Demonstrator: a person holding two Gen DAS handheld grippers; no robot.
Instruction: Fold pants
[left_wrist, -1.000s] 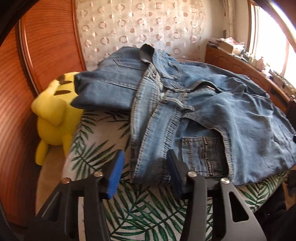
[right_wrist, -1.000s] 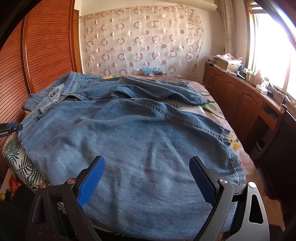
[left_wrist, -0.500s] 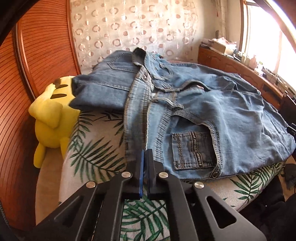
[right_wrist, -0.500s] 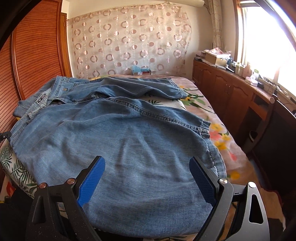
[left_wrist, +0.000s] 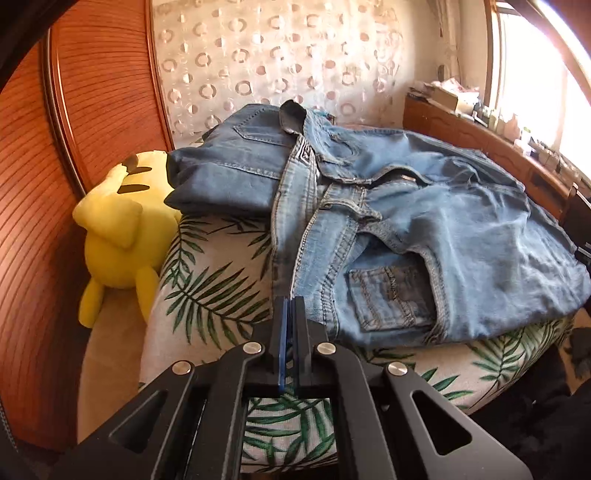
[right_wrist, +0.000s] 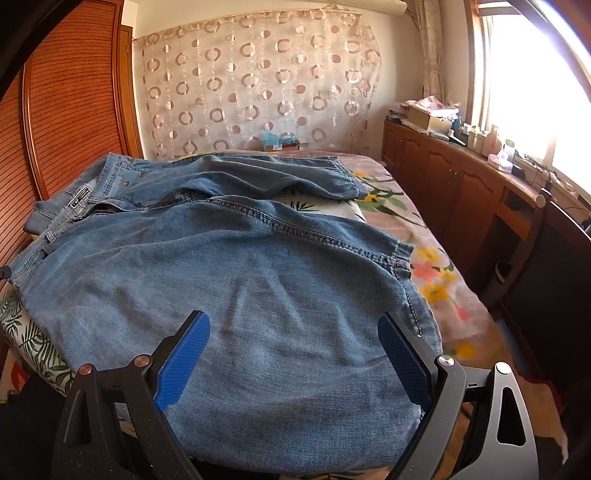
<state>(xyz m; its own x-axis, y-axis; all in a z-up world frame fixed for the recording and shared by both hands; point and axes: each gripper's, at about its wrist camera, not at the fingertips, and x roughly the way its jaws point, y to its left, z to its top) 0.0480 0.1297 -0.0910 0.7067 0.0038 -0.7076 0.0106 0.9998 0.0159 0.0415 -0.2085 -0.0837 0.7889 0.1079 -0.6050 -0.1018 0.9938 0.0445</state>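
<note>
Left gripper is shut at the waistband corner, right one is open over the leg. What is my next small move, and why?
Probably shut the right gripper on the near edge of the jeans. Its jaws stand wide open astride the denim, while the left gripper looks shut at the waistband edge, so both ends could lift together.

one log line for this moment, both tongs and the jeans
left tongs: shut on jeans waistband edge | right tongs: open over jeans leg, not gripping | jeans: spread unfolded on bed

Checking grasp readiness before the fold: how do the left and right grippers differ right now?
The left gripper is shut at the jeans' waistband edge; the right gripper is wide open. The left sits over the leaf-print cover, the right over a pant leg. Both have blue-padded fingers.
</note>
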